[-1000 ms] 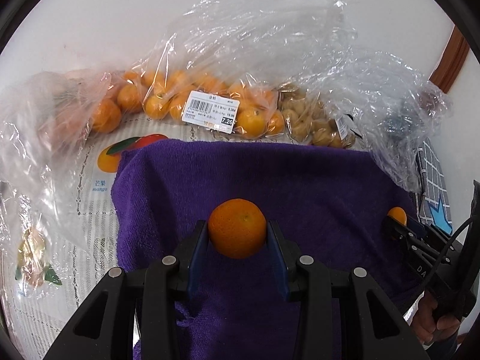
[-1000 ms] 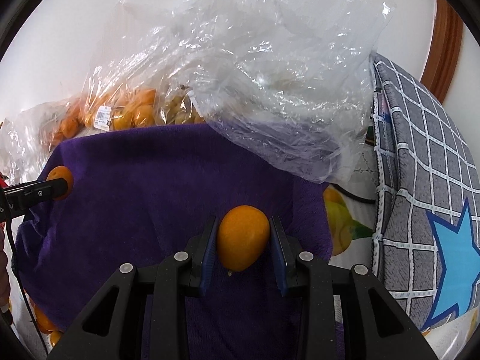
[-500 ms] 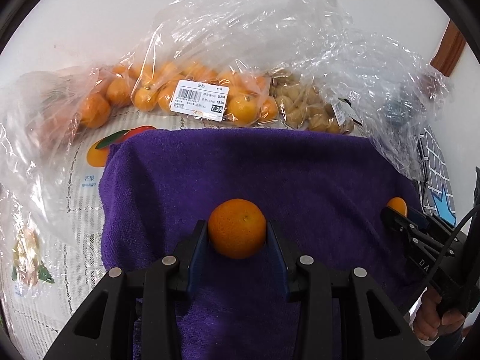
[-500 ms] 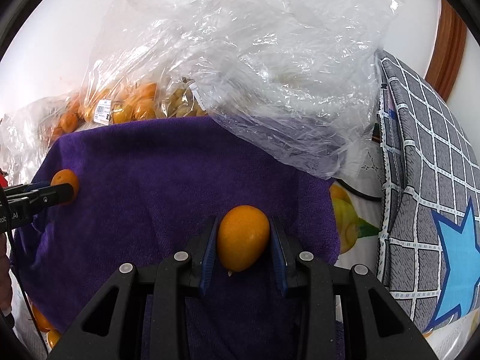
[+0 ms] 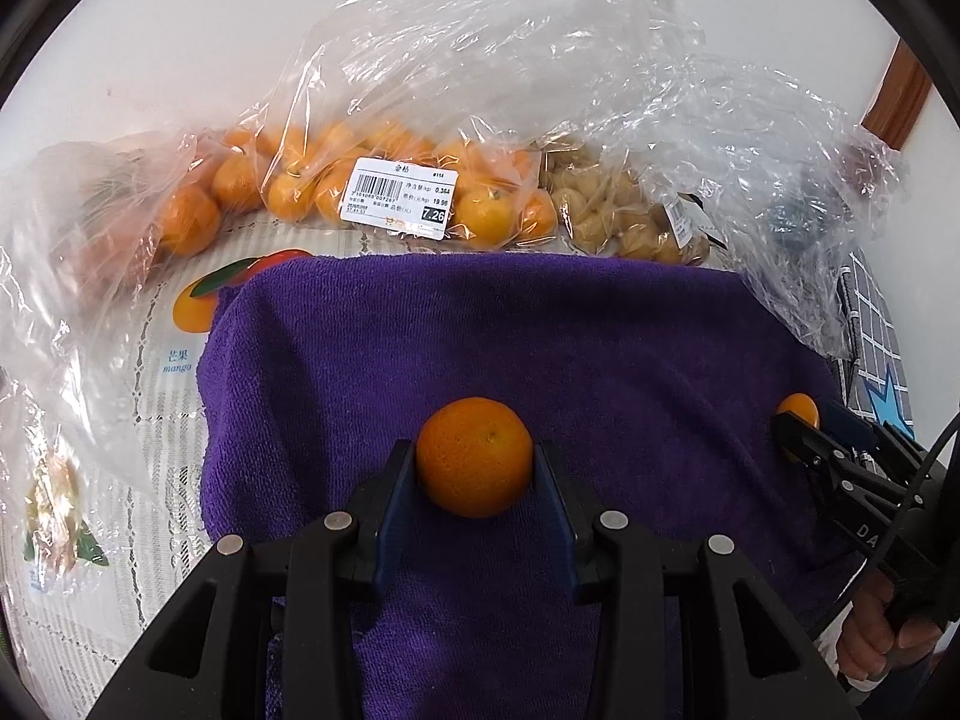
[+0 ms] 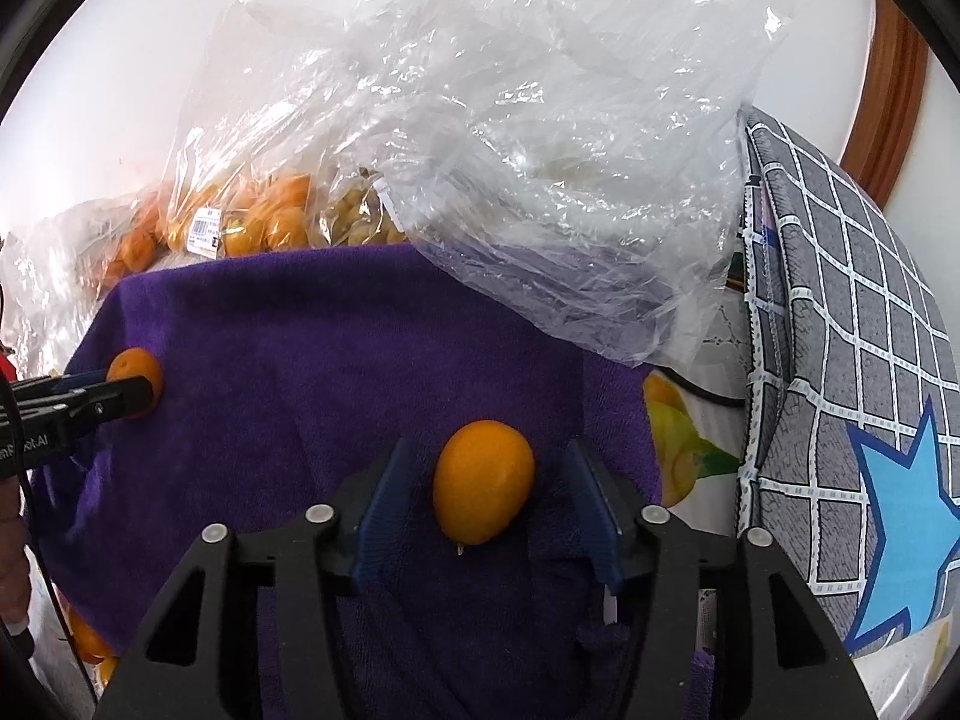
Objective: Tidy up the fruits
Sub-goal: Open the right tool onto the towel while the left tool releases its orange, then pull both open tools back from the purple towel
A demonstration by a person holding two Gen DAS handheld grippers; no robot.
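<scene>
A purple towel [image 5: 540,330] covers the table in front of me. My left gripper [image 5: 475,480] is shut on a round orange [image 5: 475,456] just above the towel. In the right wrist view, my right gripper [image 6: 486,489] has its jaws opening, and a smooth oval orange fruit [image 6: 483,489] lies on the towel [image 6: 312,330] between the pads, clear of both. That fruit [image 5: 797,409] shows at the towel's right edge in the left wrist view, beside the right gripper's fingers [image 5: 804,441]. The left gripper [image 6: 114,399] and its orange [image 6: 133,369] appear at far left.
Clear plastic bags line the back: oranges with a price label [image 5: 399,198] and small pale-brown fruits [image 5: 618,222]. A crumpled bag [image 6: 540,180] overhangs the towel's right rear. A grey checked cushion with a blue star [image 6: 858,420] stands at right. A fruit-print tablecloth [image 5: 150,396] lies underneath.
My right gripper's jaws have spread apart and let go of the oval fruit, which now rests on the towel. The left gripper keeps its grip on the orange.
</scene>
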